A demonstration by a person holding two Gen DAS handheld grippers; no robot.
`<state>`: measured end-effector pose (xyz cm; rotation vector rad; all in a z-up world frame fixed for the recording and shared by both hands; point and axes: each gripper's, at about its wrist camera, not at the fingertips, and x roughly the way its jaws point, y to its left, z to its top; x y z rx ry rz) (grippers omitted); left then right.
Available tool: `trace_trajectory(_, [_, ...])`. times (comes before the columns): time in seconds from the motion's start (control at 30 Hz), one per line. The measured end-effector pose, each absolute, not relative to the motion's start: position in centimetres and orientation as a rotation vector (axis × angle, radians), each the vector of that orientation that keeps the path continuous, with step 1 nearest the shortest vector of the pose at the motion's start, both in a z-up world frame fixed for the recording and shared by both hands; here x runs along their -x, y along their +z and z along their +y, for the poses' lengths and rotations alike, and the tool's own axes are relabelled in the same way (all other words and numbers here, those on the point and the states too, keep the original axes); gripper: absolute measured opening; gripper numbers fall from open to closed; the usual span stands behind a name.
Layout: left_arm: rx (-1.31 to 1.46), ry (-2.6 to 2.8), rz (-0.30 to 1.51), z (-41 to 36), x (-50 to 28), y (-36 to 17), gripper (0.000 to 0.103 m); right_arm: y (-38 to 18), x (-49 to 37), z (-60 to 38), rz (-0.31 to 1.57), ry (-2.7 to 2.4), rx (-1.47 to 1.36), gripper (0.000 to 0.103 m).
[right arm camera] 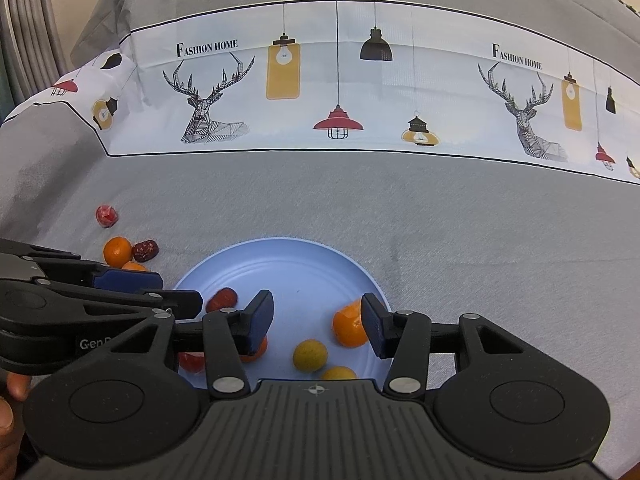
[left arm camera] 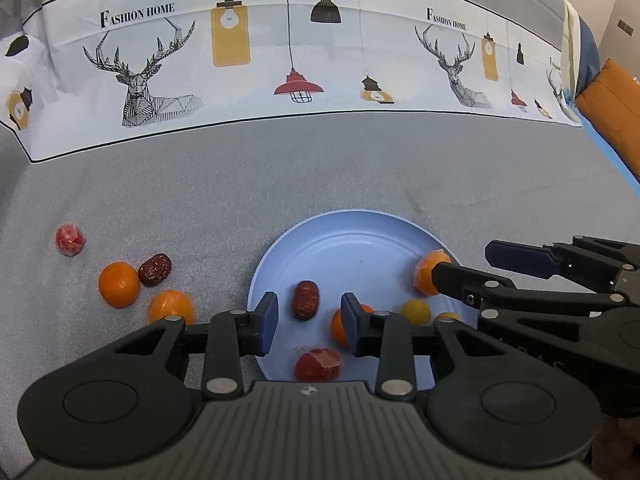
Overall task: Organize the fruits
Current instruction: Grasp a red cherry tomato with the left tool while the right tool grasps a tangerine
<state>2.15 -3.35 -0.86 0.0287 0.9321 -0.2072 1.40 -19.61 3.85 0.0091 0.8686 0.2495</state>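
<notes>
A light blue plate (left arm camera: 352,232) (right arm camera: 280,264) lies on the grey cloth. It holds a red date (left arm camera: 306,300) (right arm camera: 222,299), wrapped oranges (left arm camera: 426,276) (right arm camera: 349,328), a wrapped red fruit (left arm camera: 318,365) and two yellow fruits (left arm camera: 416,311) (right arm camera: 310,355). My left gripper (left arm camera: 309,322) is open above the plate's near side, empty. My right gripper (right arm camera: 317,326) is open above the plate, empty; it also shows in the left wrist view (left arm camera: 468,266). Left of the plate lie two oranges (left arm camera: 119,284) (left arm camera: 172,307), a date (left arm camera: 155,269) (right arm camera: 145,251) and a wrapped red fruit (left arm camera: 70,240) (right arm camera: 106,215).
A white printed band (left arm camera: 280,60) (right arm camera: 340,92) with deer and lamps crosses the cloth behind the plate. An orange cushion (left arm camera: 612,116) sits at the far right. A hand (right arm camera: 10,412) shows at the lower left of the right wrist view.
</notes>
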Motion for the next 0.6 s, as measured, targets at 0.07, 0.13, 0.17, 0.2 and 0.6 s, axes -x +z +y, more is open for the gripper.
trace_trajectory(0.07, [-0.028,-0.206,0.931,-3.4,-2.1,-0.8,0.037,3.8,-1.4,-19.6,0.868,0.250,-0.008,0.051])
trace_trajectory(0.13, [-0.028,-0.207,0.931,-3.3,-2.1,-0.8,0.036,3.8,-1.4,-19.6,0.868,0.250,-0.008,0.051])
trace_trajectory(0.17, [-0.027,-0.207,0.930,-3.3,-2.1,-0.8,0.035,3.9,-1.4,-19.7,0.867,0.249,-0.008,0.051])
trace_trajectory(0.2, [-0.027,-0.206,0.930,-3.3,-2.1,-0.8,0.033,3.9,-1.4,-19.6,0.867,0.249,-0.009,0.051])
trace_trajectory(0.6, [0.014,-0.175,0.873,-2.0,-2.3,1.2,0.013,4.5,-1.4,-20.0,0.815,0.217,-0.023,0.031])
